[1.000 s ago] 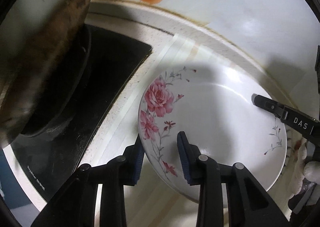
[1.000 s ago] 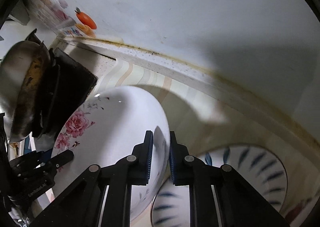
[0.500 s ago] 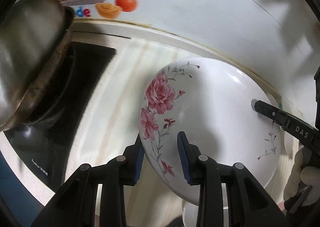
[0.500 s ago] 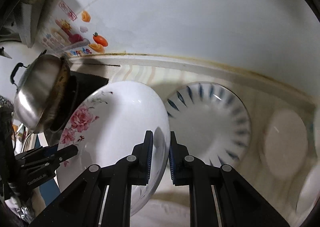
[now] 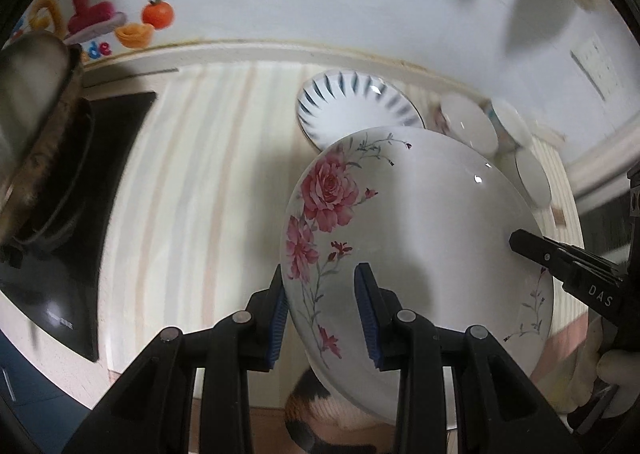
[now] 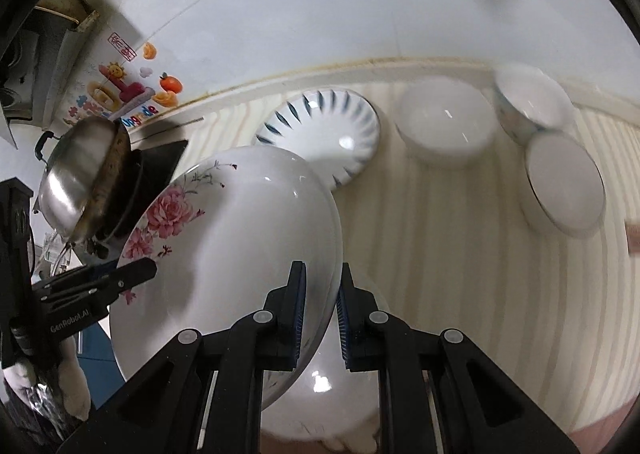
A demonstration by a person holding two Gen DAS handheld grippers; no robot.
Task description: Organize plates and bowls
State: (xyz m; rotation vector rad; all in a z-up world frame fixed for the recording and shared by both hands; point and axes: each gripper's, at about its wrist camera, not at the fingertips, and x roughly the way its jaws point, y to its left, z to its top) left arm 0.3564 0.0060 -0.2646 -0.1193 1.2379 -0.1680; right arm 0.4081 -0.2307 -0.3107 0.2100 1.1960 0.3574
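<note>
A white plate with pink roses (image 5: pixel 420 222) hangs tilted above the striped counter, gripped at two sides of its rim. My left gripper (image 5: pixel 322 314) is shut on the rim beside the roses. My right gripper (image 6: pixel 322 294) is shut on the opposite rim of the rose plate (image 6: pixel 240 238), and its black finger (image 5: pixel 560 266) shows at the right of the left wrist view. In the right wrist view the left gripper (image 6: pixel 100 282) comes in from the left. A blue-striped plate (image 6: pixel 324 130) lies on the counter beyond, near the wall. Under the held plate sits a white bowl (image 6: pixel 320 386).
Three white bowls (image 6: pixel 444 130) (image 6: pixel 528 106) (image 6: pixel 564 182) stand at the right along the wall. A steel pot (image 6: pixel 76 170) sits on the black stove (image 5: pixel 80 194) at the left. Something furry, orange and black (image 5: pixel 312 414), lies below the plate. The wall carries colourful stickers (image 5: pixel 104 18).
Both grippers have lifted the rose plate and carried it right along the counter, away from the stove. The blue-striped plate and the white bowls have come into view.
</note>
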